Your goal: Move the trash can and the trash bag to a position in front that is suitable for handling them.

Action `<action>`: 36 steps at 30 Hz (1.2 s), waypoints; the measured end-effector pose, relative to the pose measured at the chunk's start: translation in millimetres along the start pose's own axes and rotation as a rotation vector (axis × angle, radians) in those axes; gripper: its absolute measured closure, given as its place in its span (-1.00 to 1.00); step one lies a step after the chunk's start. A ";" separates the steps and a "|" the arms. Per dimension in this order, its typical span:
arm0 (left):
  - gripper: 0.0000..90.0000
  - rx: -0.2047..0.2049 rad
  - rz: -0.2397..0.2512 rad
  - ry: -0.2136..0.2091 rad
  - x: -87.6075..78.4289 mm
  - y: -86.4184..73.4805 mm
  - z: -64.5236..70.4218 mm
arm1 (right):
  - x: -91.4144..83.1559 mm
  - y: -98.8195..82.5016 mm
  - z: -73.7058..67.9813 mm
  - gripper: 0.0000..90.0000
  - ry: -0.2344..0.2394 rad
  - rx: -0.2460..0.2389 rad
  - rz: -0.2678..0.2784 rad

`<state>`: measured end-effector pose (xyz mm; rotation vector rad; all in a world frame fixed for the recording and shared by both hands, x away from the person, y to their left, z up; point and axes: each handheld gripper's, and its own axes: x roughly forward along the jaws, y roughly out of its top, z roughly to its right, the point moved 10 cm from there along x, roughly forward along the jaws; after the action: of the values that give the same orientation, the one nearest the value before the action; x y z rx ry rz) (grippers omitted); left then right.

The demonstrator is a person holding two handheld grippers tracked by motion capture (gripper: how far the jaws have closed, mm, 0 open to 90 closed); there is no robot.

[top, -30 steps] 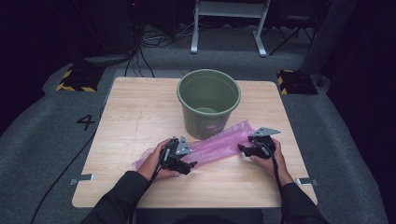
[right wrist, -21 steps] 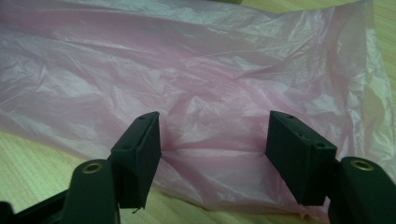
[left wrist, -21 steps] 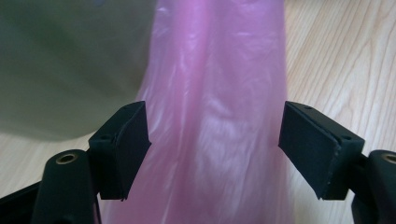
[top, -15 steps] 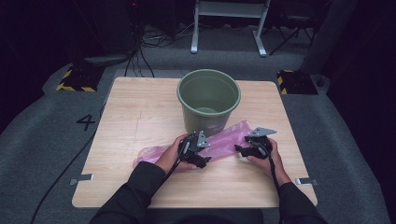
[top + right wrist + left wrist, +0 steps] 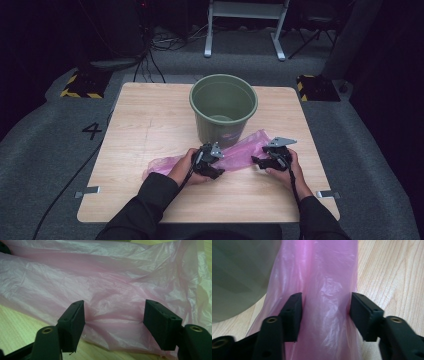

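Pink plastic bag (image 5: 235, 152) lies flat on the wooden surface (image 5: 145, 120), stretched out in a long strip just in front of the green bucket (image 5: 223, 107). You hold your left claw (image 5: 212, 161) over the middle of the bag, close to the foot of the bucket. In the left gripper view the bag (image 5: 327, 290) runs straight up between the two black jaws, and the bucket's side (image 5: 239, 275) sits just beside it. Those jaws have just been closing, and each one now sits at an edge of the bunched plastic, but you cannot tell if they squeeze it yet. Your right claw (image 5: 265, 161) sits at the right end of the bag, well apart from the left one. In the right gripper view its jaws stand spread wide, low over the surface, with the crinkled edge of the bag (image 5: 112, 290) lying loose in the gap between them, not pinched.
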<state>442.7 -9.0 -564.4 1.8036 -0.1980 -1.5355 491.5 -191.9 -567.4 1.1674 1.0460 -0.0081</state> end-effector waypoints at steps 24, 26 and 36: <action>0.95 -0.089 0.000 0.200 -46.9 -51.3 -64.3 | -46.6 -25.4 66.4 -0.49 -0.094 0.114 0.060; 0.97 -0.104 0.017 0.210 -54.0 -55.9 -69.9 | -45.1 -28.1 69.8 -0.49 -0.112 0.118 0.046; 0.98 -0.132 0.077 0.253 -76.3 -63.2 -79.3 | -38.0 -36.4 77.1 -0.50 -0.162 0.128 -0.003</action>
<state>472.3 112.6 -543.2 1.8420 -0.0418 -1.2242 503.3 -284.4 -568.7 1.2586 0.9146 -0.1716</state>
